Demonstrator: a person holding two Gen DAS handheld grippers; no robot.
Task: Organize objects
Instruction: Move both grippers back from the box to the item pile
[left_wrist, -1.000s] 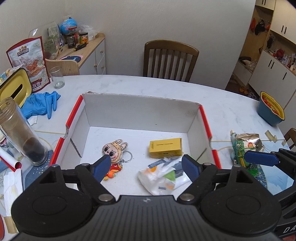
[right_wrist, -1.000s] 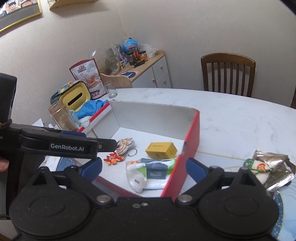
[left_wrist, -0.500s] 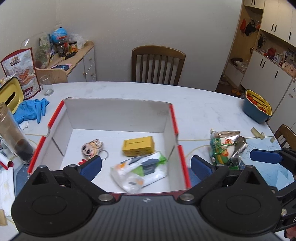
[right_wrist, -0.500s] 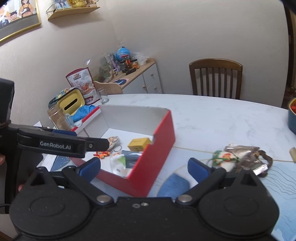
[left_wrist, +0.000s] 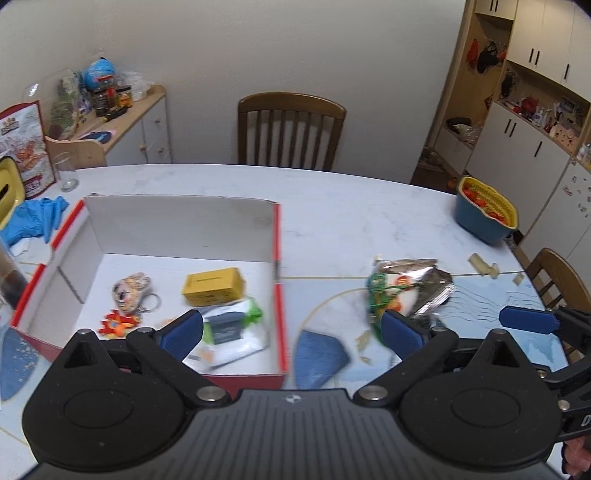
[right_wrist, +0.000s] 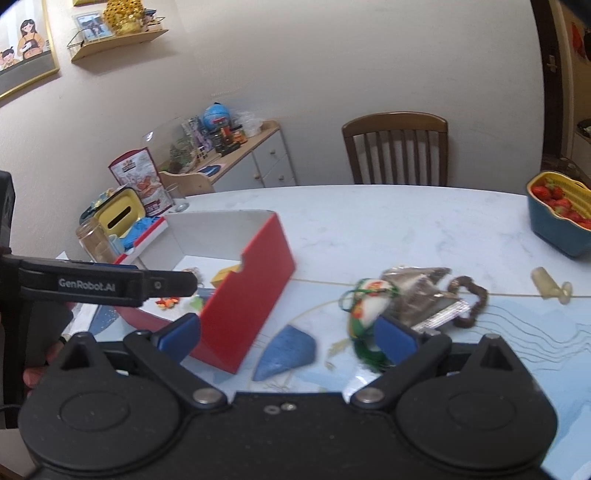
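Grippers, two, black with blue pads: left gripper (left_wrist: 291, 332) and right gripper (right_wrist: 288, 338) gape wide, empty. One red-walled cardboard box (left_wrist: 277, 258) at ten o'clock holds four items; crinkled foil packet (left_wrist: 424, 284) lies outside at two o'clock.

2 matte black grippers, left gripper (left_wrist: 291, 334) and right gripper (right_wrist: 288, 338), have blue fingertip pads, round silver pivot screws, ribbed housings and white "GenRobot.AI" lettering.

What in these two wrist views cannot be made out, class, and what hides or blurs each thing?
- White packet, left wrist view: motion-blurred, print unreadable, partly behind a fingertip.
- Box contents, right wrist view: mostly hidden by the red box wall.
- Glass jar, left wrist view: cut off by the edge.
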